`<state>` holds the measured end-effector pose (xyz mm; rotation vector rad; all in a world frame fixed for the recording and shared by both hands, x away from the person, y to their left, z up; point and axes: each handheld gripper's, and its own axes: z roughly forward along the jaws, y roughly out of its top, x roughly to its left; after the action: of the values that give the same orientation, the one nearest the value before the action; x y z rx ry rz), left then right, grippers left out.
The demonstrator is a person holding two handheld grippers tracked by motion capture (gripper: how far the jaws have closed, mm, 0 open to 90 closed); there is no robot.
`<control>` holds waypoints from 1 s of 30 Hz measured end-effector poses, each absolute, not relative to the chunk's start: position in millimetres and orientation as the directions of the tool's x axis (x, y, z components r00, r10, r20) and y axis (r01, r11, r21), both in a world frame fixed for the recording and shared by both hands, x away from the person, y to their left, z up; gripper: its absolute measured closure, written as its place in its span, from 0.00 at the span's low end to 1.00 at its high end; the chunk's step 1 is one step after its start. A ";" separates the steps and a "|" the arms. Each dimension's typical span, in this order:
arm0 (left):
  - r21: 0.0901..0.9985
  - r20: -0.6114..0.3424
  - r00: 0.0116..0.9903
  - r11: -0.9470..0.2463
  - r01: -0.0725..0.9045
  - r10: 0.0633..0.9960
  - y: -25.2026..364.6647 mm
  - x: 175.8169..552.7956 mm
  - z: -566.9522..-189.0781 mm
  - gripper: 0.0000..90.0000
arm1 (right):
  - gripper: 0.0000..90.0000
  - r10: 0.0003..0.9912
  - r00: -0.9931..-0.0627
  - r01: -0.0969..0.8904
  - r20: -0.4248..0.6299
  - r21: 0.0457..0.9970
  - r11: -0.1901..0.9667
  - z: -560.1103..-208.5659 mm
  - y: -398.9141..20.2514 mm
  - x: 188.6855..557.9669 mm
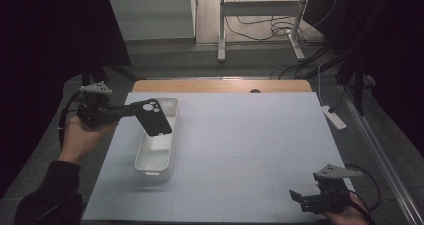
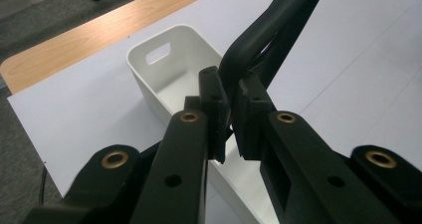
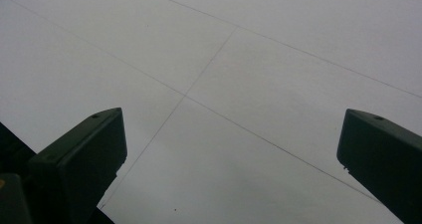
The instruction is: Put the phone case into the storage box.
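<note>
A black phone case [image 1: 154, 117] with a round camera cut-out hangs tilted above the far end of a white rectangular bin [image 1: 171, 144]. My left gripper [image 1: 134, 108] is shut on the case's edge, reaching in from the left. In the left gripper view the pads [image 2: 217, 102] pinch the thin rim of the phone case [image 2: 268, 40], with the empty bin [image 2: 144, 79] right below. My right gripper [image 1: 295, 196] rests low at the near right corner of the table. Its jaws stand wide apart, and the right gripper [image 3: 231, 154] has bare mat between them.
A pale grey mat [image 1: 250, 135] covers the table, with a strip of wood [image 1: 220, 86] showing at the far edge. A white power strip [image 1: 334, 117] lies on the floor to the right. Desk legs and cables stand beyond the table.
</note>
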<state>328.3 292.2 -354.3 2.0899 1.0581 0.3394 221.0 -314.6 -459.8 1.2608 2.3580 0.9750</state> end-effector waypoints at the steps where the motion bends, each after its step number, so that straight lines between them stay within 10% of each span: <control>1: 0.725 -0.092 0.621 -0.375 0.577 0.778 292.2 329.5 -355.0 0.93 | 0.00 0.818 -0.573 0.619 0.056 0.684 0.386 -459.8 -314.6 221.0; 30: 0.714 -0.069 0.599 -0.380 0.588 0.798 289.9 368.7 -369.5 0.93 | 0.00 0.816 -0.575 0.621 0.064 0.683 0.384 -459.8 -315.2 221.2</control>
<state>368.7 289.9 -369.5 2.1071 1.0917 0.3741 221.2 -315.2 -459.8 1.2644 2.3644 0.9817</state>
